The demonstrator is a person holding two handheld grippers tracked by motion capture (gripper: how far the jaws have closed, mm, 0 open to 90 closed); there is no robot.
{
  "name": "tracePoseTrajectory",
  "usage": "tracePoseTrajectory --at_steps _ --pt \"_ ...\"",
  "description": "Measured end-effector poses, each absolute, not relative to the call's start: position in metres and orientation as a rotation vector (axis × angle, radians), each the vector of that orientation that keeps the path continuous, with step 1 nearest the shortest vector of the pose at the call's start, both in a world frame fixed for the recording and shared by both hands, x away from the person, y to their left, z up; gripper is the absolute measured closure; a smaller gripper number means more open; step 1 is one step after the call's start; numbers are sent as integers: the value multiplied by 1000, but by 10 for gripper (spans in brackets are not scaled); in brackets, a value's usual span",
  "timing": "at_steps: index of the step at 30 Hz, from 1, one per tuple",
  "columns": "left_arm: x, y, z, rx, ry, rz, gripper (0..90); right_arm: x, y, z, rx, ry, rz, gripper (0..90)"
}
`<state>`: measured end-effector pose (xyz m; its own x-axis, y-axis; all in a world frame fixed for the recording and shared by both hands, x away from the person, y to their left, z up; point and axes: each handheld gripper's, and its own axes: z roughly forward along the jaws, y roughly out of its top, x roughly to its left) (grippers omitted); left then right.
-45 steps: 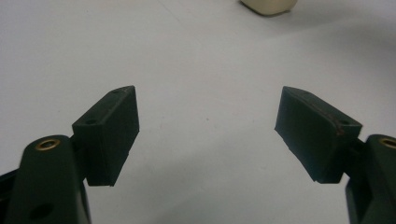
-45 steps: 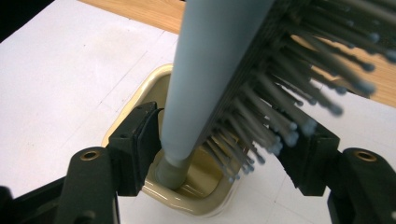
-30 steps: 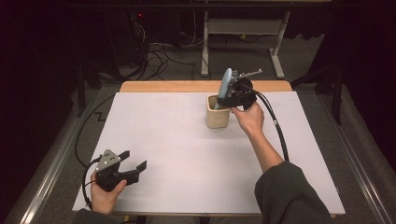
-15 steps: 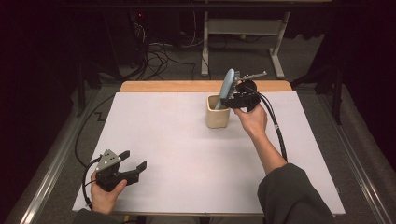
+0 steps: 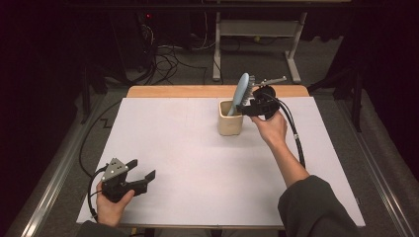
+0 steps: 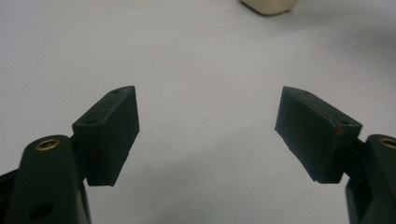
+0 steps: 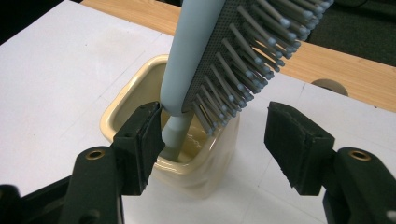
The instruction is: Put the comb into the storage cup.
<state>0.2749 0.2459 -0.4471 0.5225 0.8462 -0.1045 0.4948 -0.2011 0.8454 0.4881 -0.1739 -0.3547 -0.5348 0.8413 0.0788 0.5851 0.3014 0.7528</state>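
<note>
Hairbrush (image 7: 219,51) standing handle-down in the cream cup (image 7: 140,105), leaning on the rim, bristle head sticking up and out. Placement judged essentially done. Cup at the far middle of the desk (image 5: 197,163), near the wooden edge strip.

Right gripper (image 7: 219,140) at the cup mouth, jaws about half apart and just been opening; brush handle between them, left pad close to or grazing the handle, right pad well clear. No grip left on the brush. Judged remaining: back the right gripper away without knocking the brush or tipping the cup.

Left gripper (image 5: 129,178) near the front left corner of the desk, well apart from the cup, jaws wide open, nothing between them. No part in the work at this moment.

View differences:
- High view: whole layout, both hands, brush (image 5: 240,93) tilted up out of the cup (image 5: 230,118), right gripper (image 5: 247,109) beside it; gap at the pads too small to read.
- Right gripper view: handle seated inside the cup, clearance on the right pad, bristle side facing the camera.
- Left gripper view: bare desk between open jaws (image 6: 205,130), base of the cup (image 6: 270,6) at the top edge.
</note>
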Motion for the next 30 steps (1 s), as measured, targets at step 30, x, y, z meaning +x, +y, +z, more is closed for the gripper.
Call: tracePoseTrajectory --at_steps 30 --pt "274 246 -447 1857 1107 491 225 474 -185 -348 1225 2242 1116 377"
